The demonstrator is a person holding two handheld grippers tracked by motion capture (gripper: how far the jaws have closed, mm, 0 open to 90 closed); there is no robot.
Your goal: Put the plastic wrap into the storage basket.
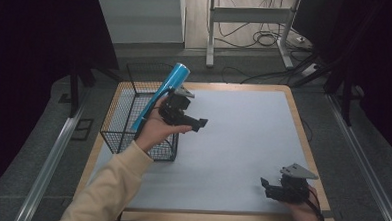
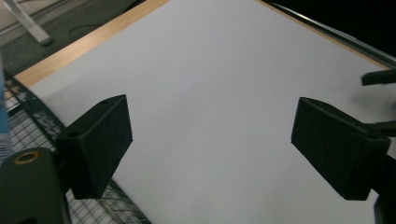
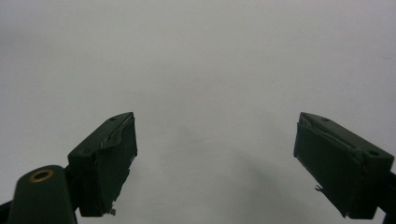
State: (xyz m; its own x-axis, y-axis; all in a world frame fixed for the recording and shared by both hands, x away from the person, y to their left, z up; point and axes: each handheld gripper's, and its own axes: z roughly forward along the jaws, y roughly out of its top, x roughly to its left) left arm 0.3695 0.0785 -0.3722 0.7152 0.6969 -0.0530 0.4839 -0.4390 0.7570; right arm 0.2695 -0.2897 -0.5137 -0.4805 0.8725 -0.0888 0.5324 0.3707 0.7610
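In the high view the lower end of the blue tube (image 1: 163,91) is hidden behind the left hand (image 1: 155,128) and left gripper (image 1: 196,122), so can't tell whether it touches the wire basket (image 1: 114,118) floor or what holds it; the right hand (image 1: 307,213) is cut off at the bottom edge, w/ only knuckles showing. In the left gripper view the tube is just a blurred blue sliver at the left edge, the basket is cropped by the left and bottom edges, and the dark shapes at the right edge are too cropped to identify. In the right gripper view both jaws are cut by the bottom edge.
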